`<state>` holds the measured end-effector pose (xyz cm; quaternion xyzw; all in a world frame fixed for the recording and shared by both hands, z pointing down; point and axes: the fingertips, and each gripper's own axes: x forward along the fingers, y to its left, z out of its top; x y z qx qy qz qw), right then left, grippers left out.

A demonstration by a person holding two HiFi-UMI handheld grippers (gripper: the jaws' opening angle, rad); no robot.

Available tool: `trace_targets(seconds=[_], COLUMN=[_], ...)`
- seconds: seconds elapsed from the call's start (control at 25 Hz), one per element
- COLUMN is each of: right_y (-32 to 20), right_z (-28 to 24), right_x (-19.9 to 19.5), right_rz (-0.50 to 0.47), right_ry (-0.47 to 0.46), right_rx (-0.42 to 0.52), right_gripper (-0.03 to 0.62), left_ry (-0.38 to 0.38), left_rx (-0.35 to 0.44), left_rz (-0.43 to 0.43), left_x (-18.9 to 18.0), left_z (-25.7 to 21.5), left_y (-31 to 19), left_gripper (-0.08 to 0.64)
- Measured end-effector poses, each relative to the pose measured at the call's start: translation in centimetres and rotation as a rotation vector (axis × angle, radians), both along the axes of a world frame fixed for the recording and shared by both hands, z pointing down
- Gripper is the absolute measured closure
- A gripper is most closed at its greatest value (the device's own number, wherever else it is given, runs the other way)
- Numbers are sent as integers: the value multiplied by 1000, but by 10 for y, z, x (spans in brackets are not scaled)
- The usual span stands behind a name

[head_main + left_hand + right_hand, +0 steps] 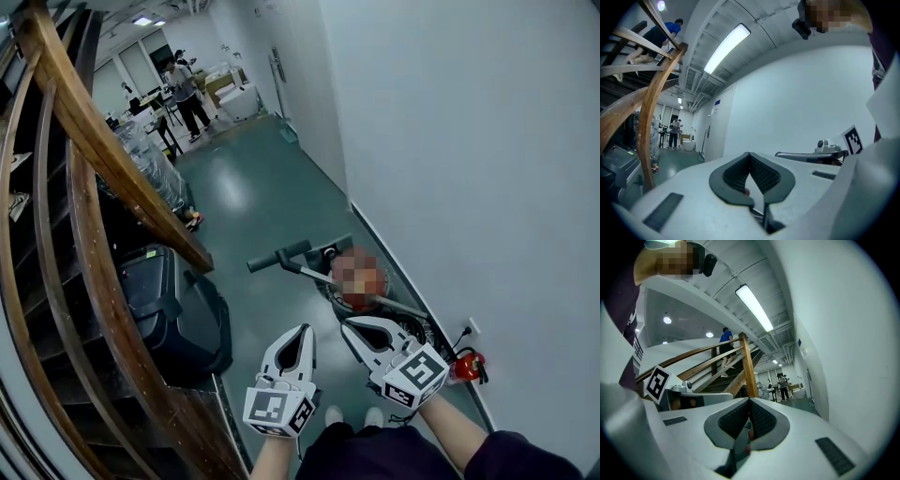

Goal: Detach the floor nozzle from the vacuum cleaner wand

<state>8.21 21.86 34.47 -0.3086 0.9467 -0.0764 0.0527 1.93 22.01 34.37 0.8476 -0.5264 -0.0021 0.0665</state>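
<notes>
Approach step: white left gripper (pixel 302 333) and white right gripper (pixel 352 328) both closed, empty. Next: open jaws, reach the silver vacuum wand with black handle (pixel 317 275).

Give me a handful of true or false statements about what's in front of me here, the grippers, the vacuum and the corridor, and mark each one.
1. The left gripper and the right gripper are both shut with nothing between the jaws. True.
2. The right gripper is clamped on the handle of the vacuum cleaner. False: it is apart from the vacuum cleaner and empty.
3. The vacuum cleaner sits on the green floor close to the white wall. True.
4. The wooden stair railing runs along the right of the head view. False: it is on the left.
5. A person stands at the corridor's far end. True.
</notes>
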Motion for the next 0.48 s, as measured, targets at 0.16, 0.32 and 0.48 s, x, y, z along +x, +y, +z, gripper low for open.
trace_targets(seconds=[0.16, 0.32, 0.48], right_y=[-2, -8, -24], right_z=[7, 13, 22], right_x=[5, 2, -6], right_rz=[-12, -22, -19], right_ry=[-7, -8, -4], right_rx=[-17, -27, -42], right_gripper=[574, 574, 574], left_ry=[-7, -11, -7], left_rx=[-20, -31, -44], left_rz=[-13, -12, -8], left_x=[4, 3, -5], left_z=[9, 14, 22], left_y=[-2, -11, -28], left_gripper=[557, 557, 557])
